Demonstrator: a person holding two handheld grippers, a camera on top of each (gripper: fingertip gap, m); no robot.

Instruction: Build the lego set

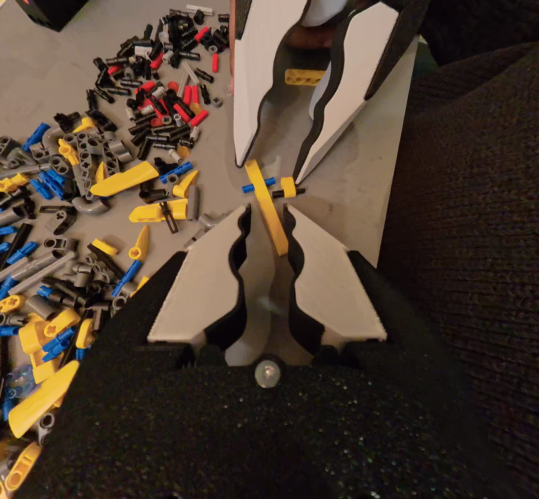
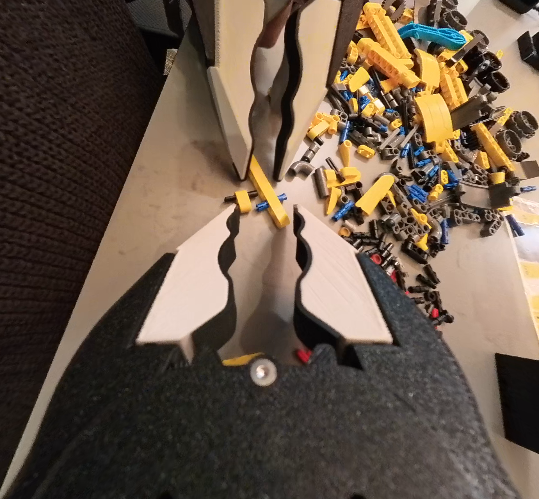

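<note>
A grey bench (image 1: 350, 146) carries a heap of small building-toy parts, with dark knitted fabric (image 1: 466, 222) along its edge. Near that edge lies a yellow beam (image 1: 267, 211) with a blue pin (image 1: 249, 188) through one end. Just beside the beam sits a short yellow link (image 1: 288, 187) on a black pin (image 1: 278, 193).

The left hand-held gripper (image 1: 267, 208) is partly open, its fingers either side of the beam's near end; whether they touch it I cannot tell. The right hand-held gripper (image 2: 264, 208) faces it from the beam's far end, also partly open and holding nothing, one fingertip (image 2: 233, 208) at the link.

Away from the beam, on the side opposite the fabric, spreads the pile (image 2: 423, 135) of yellow, grey, black, blue and red pieces.
</note>
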